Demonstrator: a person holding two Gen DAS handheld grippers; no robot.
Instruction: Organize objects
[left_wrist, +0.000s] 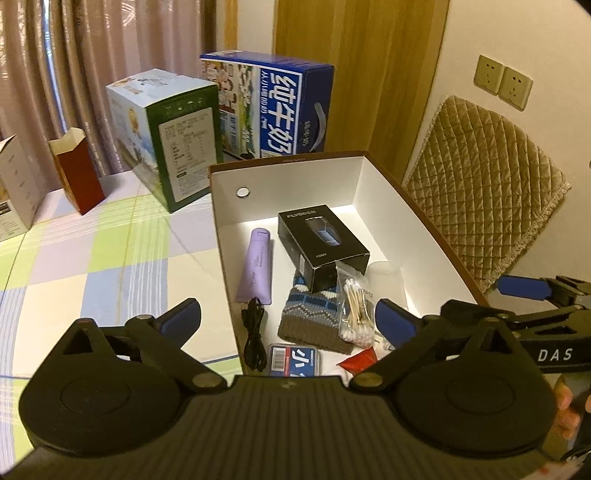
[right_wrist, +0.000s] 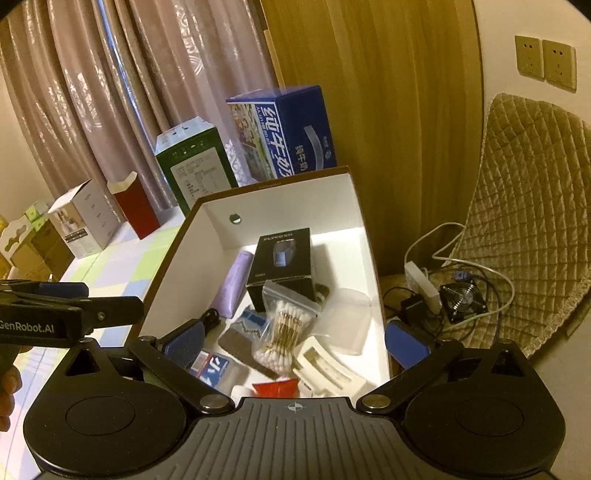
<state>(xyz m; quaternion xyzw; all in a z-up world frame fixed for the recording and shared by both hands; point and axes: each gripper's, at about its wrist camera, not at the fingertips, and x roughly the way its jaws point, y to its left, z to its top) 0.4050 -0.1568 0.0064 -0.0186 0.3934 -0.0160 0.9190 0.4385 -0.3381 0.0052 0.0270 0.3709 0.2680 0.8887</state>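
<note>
An open white-lined cardboard box (left_wrist: 325, 177) (right_wrist: 177, 258) stands on the checked tablecloth. In it lie a black shaver box (left_wrist: 321, 243) (right_wrist: 282, 258), a purple tube (left_wrist: 256, 267) (right_wrist: 232, 284), a knitted hat (left_wrist: 314, 317), a bag of cotton swabs (left_wrist: 356, 310) (right_wrist: 284, 328), a black cable (left_wrist: 255, 339), a blue card pack (left_wrist: 293, 356) (right_wrist: 214, 365), a red packet (right_wrist: 275, 387) and a cream clip (right_wrist: 328, 365). My left gripper (left_wrist: 288, 319) is open and empty above the box's near left wall. My right gripper (right_wrist: 295, 339) is open and empty above the box's near end.
A green carton (left_wrist: 173, 140), a blue milk carton (left_wrist: 273, 107), a red box (left_wrist: 75, 170) and a white box (left_wrist: 18, 188) stand along the curtain. A quilted chair back (left_wrist: 487, 199) is right of the box. Cables, a power strip and a small fan (right_wrist: 461, 299) lie on the chair seat.
</note>
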